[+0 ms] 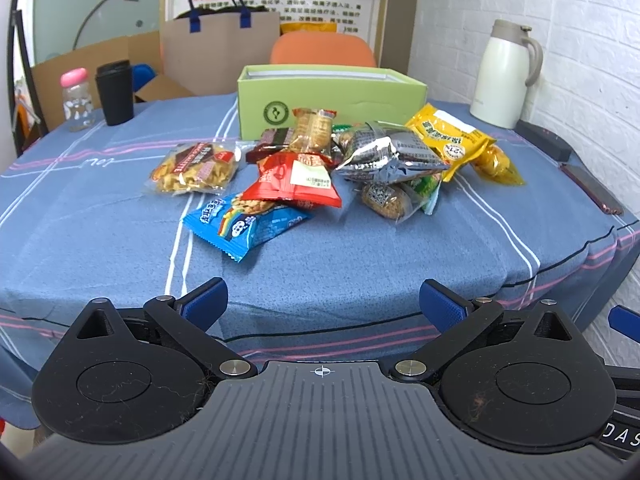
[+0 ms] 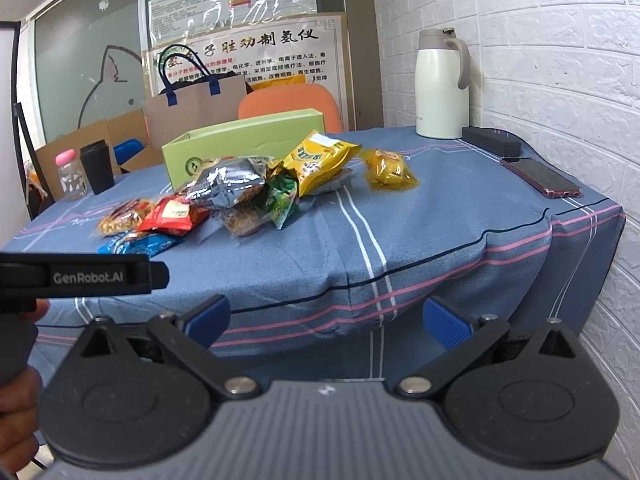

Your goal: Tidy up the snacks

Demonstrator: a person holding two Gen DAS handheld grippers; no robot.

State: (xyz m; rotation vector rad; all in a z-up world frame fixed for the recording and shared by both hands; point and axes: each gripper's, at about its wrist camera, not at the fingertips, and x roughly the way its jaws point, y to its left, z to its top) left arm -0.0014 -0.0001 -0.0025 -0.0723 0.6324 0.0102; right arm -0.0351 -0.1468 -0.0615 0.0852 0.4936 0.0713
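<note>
Table (image 1: 100, 216) draped in a blue cloth with white and pink stripes, occupying most of both views. Green box (image 1: 332, 98), lid off, at 12 o'clock of the snack pile and touching its far edge. White thermos jug (image 1: 506, 76) at 2 o'clock of the pile, near the brick wall; black cup (image 1: 115, 92) and pink-capped bottle (image 1: 77, 98) side by side at 10 o'clock, well apart from the snacks. Snack pile at table centre: silver packet (image 1: 390, 152) on top in the middle, yellow packet (image 1: 448, 136) at its 2 o'clock, red packet (image 1: 296, 182) at its 8 o'clock overlapping the blue packet (image 1: 244, 226), clear bag of golden crisps (image 1: 194, 168) alone at 9 o'clock, and 1 small yellow packet (image 2: 390, 168) lying apart at 3 o'clock. Phone (image 2: 540, 178) flat near the right table edge. Left gripper (image 1: 322, 304) at 6 o'clock of the pile, off the near table edge, its 2 blue pads spread wide with nothing between them. Right gripper (image 2: 326, 318) likewise held before the table corner, pads wide apart and empty.
</note>
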